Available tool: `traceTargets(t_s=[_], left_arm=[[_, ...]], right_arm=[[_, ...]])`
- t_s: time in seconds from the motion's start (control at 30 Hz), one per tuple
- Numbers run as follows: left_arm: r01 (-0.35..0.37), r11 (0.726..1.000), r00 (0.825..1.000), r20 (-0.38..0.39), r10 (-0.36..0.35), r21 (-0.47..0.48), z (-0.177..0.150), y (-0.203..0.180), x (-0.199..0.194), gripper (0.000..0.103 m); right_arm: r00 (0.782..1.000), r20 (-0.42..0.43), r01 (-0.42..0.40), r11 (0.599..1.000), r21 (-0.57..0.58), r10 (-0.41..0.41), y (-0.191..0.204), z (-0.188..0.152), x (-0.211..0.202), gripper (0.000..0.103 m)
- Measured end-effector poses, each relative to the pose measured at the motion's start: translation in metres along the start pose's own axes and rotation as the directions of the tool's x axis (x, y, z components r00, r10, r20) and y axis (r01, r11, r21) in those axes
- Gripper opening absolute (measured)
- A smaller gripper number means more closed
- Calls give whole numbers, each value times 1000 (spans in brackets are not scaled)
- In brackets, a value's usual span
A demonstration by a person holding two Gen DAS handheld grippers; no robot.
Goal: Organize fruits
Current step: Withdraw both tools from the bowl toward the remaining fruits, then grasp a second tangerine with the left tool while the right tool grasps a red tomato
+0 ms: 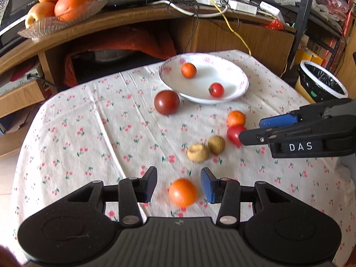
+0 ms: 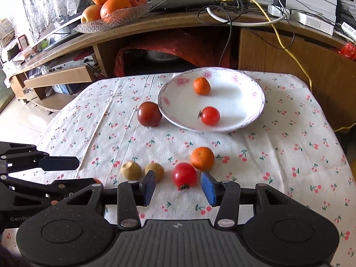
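Note:
A white flowered plate (image 1: pixel 240 77) (image 2: pixel 251 120) holds a small mandarin (image 1: pixel 188 70) (image 2: pixel 201 85) and a small red tomato (image 1: pixel 216 90) (image 2: pixel 210 116). A dark red tomato (image 1: pixel 166 102) (image 2: pixel 149 114) rests beside its left rim. On the cloth lie a mandarin (image 1: pixel 236 118) (image 2: pixel 202 158), a red tomato (image 1: pixel 233 133) (image 2: pixel 184 175) and two tan longans (image 1: pixel 198 153) (image 1: pixel 216 144) (image 2: pixel 131 170) (image 2: pixel 158 169). My left gripper (image 1: pixel 179 185) is open around an orange tomato (image 1: pixel 183 192). My right gripper (image 2: pixel 178 188) is open with the red tomato between its blue pads.
A wooden TV stand (image 1: pixel 133 22) behind the table carries a glass dish of oranges and apples (image 1: pixel 60 2) (image 2: pixel 111 6) and tangled cables (image 2: pixel 233 2). A bin with a black liner (image 1: pixel 322 82) stands at the table's right. The cherry-print cloth (image 1: pixel 89 133) is bare at left.

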State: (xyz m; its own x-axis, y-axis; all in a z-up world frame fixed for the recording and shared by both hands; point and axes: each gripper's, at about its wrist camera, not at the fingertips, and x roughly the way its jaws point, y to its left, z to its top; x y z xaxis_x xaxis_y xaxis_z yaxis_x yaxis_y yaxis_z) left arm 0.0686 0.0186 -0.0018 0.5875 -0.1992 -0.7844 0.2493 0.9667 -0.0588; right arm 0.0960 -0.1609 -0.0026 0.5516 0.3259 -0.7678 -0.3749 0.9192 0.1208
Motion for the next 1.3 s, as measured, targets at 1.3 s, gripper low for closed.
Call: traceTargets(t_s=[1.3], left_arm=[[7, 999, 998, -70, -4, 49, -16, -7, 24, 51]], right_arm=[[999, -37, 17, 1000, 1, -17, -10, -4, 34, 42]])
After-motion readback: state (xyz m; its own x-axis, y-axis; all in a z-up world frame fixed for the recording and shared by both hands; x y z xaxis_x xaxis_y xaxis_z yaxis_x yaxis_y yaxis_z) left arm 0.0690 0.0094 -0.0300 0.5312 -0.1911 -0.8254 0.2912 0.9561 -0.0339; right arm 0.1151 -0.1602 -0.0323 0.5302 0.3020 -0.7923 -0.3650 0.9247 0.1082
